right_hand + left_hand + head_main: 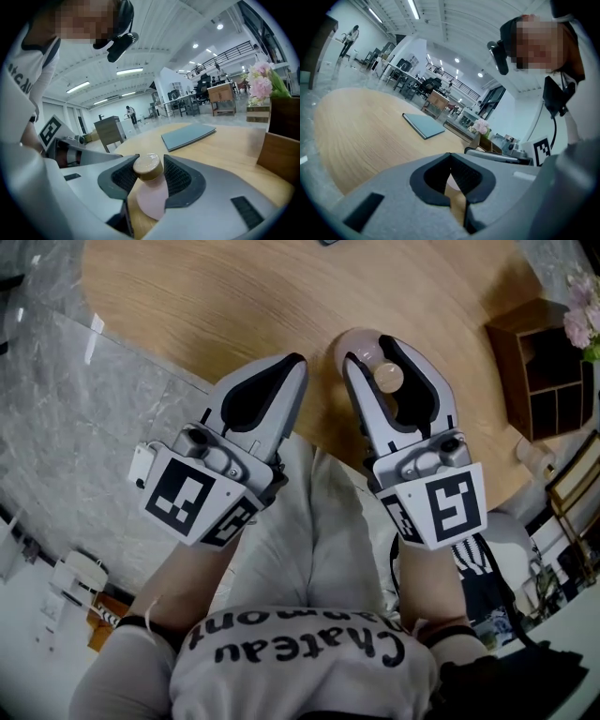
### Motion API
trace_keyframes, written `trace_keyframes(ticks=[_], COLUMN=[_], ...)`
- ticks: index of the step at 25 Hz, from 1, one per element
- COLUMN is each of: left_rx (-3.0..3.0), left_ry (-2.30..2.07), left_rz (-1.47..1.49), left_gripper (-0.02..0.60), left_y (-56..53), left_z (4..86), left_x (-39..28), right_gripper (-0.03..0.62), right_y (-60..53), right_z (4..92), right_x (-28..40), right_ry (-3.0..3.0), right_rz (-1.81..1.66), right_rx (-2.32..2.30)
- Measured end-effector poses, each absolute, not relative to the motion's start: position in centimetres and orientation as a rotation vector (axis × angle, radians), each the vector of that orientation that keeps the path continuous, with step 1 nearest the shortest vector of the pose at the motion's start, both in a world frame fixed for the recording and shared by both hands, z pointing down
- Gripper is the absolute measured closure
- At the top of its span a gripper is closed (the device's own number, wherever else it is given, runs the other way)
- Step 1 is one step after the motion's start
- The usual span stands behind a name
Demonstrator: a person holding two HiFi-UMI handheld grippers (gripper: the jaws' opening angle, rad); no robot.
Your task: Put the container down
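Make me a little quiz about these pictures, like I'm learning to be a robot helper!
1. True or false: the left gripper holds the pink container.
2. What sits between the fingers of the right gripper? A) a spoon B) the pink container C) a cup
3. Fill in: the flat grey-blue book lies on the ____ table.

Key: 1 false; 2 B; 3 wooden.
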State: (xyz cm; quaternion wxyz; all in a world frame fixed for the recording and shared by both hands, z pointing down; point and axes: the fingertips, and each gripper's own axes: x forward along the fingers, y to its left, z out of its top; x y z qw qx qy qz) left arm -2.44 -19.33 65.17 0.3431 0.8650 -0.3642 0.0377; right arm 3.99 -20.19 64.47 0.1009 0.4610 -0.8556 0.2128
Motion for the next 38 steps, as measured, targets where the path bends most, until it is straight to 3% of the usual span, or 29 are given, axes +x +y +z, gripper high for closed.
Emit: trace_keyframes(ticks=[19,22,38], left_rx=[2.213,2.217,2.366], left_ry=[-0.975,-0.969,-0.950], left_rz=[0.272,0.278,0.244], left_gripper=[0.568,0.568,0.568], left_y=[-19.1,-19.1,-21.7], left_z=[59.3,57.2,46.8], left_x=[-2.8,-3.3,-4.5], right_gripper=[0.447,0.381,0.321], right_y=[-19.9,-19.8,-20.3], right_z=[65.4,65.3,62.0], right_x=[3.5,2.7,2.0], right_ry=[-2.407,-2.387,-2.312], right_rz=[0.616,0.646,0.935], right_rx=[1.244,1.182,1.064])
